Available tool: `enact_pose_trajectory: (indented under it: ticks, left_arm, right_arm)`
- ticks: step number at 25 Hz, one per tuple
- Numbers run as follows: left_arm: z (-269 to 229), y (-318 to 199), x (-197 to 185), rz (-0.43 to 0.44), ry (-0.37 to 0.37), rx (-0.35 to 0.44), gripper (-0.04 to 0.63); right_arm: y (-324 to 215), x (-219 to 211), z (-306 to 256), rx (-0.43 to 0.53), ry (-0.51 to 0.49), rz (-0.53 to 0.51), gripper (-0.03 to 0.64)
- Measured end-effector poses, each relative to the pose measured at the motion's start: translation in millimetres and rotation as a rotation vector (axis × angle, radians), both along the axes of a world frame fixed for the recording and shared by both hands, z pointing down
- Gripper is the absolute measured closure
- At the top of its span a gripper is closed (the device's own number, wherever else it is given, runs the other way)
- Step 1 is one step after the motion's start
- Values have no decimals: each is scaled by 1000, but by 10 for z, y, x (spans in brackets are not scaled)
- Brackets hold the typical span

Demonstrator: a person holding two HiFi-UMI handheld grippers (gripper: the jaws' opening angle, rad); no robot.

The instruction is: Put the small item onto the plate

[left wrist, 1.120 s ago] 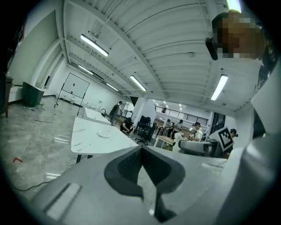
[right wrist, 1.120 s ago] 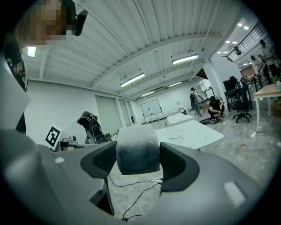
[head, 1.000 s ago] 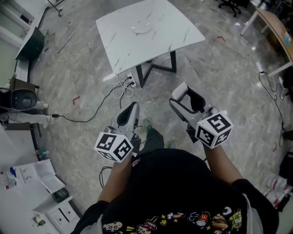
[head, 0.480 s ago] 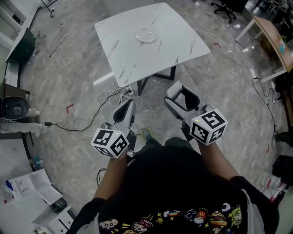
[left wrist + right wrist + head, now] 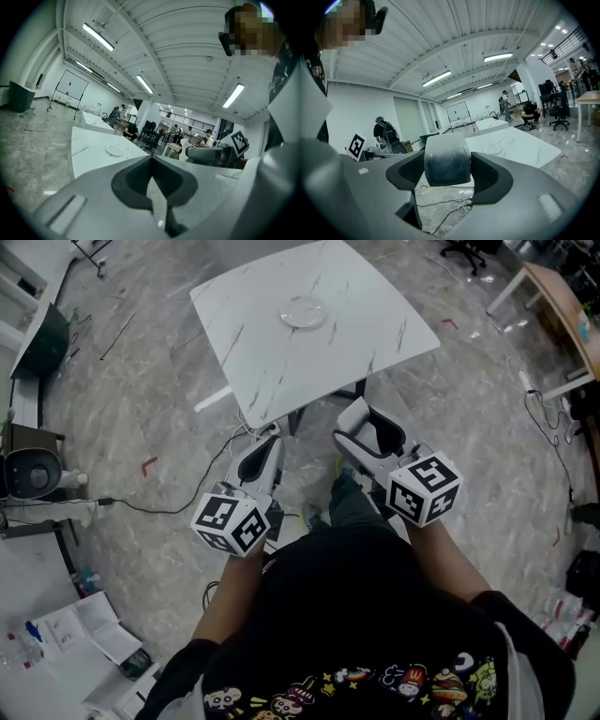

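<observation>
A white round plate [image 5: 303, 311] lies near the middle of the white marble table [image 5: 262, 362] ahead of me. My right gripper [image 5: 368, 434] is held in the air short of the table's near edge. It is shut on a small rounded grey-white item [image 5: 446, 158], which fills the gap between its jaws. In the head view the small item [image 5: 353, 415] shows as a pale lump at the jaw tips. My left gripper [image 5: 261, 461] hangs beside it, also short of the table, with its jaws shut on nothing. The plate [image 5: 114, 150] is far beyond the left jaws.
White cables [image 5: 236, 440] and a black cable trail over the grey floor under the table's near corner. A wooden desk [image 5: 562, 296] stands at the right, and a grey machine [image 5: 33, 472] at the left. People work at desks far back in the room.
The table and plate have come closer and lower in the head view. Both grippers now reach almost to the table's near edge. The right gripper still holds the item.
</observation>
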State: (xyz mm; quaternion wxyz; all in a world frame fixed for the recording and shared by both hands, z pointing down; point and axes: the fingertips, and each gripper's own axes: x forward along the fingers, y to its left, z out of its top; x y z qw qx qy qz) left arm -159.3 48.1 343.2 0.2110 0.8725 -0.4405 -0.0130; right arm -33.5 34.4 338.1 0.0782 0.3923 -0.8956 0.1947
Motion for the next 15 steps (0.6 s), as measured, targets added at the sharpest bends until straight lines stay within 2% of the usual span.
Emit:
enact_pose_trajectory:
  ticks: [6, 15]
  left_arm:
    - [-46, -394, 170, 18, -32, 11, 595]
    - [24, -1209, 404, -14, -50, -24, 594]
  right_arm:
    - [-440, 112, 36, -2, -12, -3, 284]
    - [-1283, 283, 136, -32, -16, -42, 284]
